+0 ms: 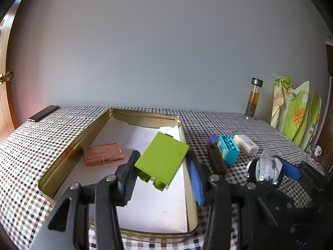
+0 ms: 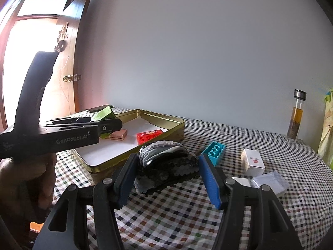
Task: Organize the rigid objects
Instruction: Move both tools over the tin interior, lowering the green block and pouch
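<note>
A lime green brick (image 1: 162, 158) hangs tilted over the gold tin tray (image 1: 81, 139), and my left gripper (image 1: 163, 163) is shut on its two sides. In the right wrist view that gripper (image 2: 105, 123) and the green brick (image 2: 104, 113) hover over the tray's (image 2: 168, 123) left part, with a hand (image 2: 27, 177) on the handle. My right gripper (image 2: 167, 163) is shut on a black lace-trimmed piece (image 2: 166, 166) with a shiny band, just right of the tray. Seen from the left wrist, the right gripper (image 1: 270, 167) is beside the tray's right wall.
In the tray lie a pink box (image 1: 104, 154) and a red brick (image 2: 148, 136). On the checked cloth are a teal brick (image 1: 228, 149), a purple brick (image 1: 213, 138), a brown comb-like piece (image 1: 217, 160), a white box (image 2: 252, 162), a clear case (image 2: 270, 182) and a bottle (image 2: 296, 116).
</note>
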Action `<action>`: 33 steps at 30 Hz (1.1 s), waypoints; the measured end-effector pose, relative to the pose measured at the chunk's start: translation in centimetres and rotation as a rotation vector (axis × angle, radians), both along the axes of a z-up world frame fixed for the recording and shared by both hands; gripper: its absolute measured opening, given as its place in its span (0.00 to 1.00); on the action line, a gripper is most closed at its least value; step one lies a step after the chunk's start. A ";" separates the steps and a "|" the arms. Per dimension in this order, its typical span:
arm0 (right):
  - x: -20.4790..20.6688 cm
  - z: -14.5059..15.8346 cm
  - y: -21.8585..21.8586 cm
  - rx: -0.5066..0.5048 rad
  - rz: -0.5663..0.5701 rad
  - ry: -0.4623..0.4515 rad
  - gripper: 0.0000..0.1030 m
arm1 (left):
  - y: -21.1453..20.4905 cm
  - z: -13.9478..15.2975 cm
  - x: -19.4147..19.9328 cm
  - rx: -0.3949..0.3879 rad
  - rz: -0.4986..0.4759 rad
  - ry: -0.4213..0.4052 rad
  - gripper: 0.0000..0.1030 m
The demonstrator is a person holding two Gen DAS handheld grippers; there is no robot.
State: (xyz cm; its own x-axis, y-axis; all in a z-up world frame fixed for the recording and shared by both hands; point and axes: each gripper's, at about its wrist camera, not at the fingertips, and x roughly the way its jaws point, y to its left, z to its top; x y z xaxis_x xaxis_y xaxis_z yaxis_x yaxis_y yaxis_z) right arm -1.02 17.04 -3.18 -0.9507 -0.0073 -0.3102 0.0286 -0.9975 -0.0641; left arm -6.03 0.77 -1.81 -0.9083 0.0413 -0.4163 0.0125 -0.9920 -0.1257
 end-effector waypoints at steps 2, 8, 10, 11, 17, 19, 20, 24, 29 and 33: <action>-0.1 0.0 -0.2 -0.003 0.008 -0.007 0.60 | -0.3 -0.1 0.0 -0.005 0.005 -0.008 0.44; -0.6 0.3 -0.7 -0.014 0.026 -0.017 0.60 | -1.4 -0.9 -0.1 0.015 0.023 -0.038 0.44; -0.8 0.3 -0.9 -0.013 0.034 -0.019 0.60 | -1.6 -1.0 -0.1 0.018 0.024 -0.040 0.44; -0.8 0.3 -1.0 -0.014 0.038 -0.020 0.60 | -1.6 -1.0 -0.1 0.016 0.024 -0.041 0.44; -1.3 1.0 -1.1 -0.029 0.058 -0.019 0.60 | -1.9 -0.7 -0.2 -0.002 0.021 -0.039 0.44; -1.5 1.4 -1.2 -0.029 0.064 -0.016 0.60 | -2.1 -0.4 -0.3 -0.018 0.028 -0.040 0.44; -1.7 1.6 -1.2 -0.027 0.069 -0.016 0.60 | -2.2 -0.3 -0.4 -0.024 0.031 -0.043 0.44; -2.6 2.2 -1.4 -0.040 0.086 -0.027 0.60 | -2.9 -0.1 -0.9 -0.037 0.041 -0.067 0.44; -4.1 3.2 -1.8 -0.031 0.111 -0.037 0.60 | -3.7 -0.2 -1.6 -0.033 0.041 -0.097 0.44; -5.3 3.8 -2.3 -0.015 0.129 -0.046 0.60 | -4.3 -0.2 -2.5 -0.034 0.037 -0.128 0.44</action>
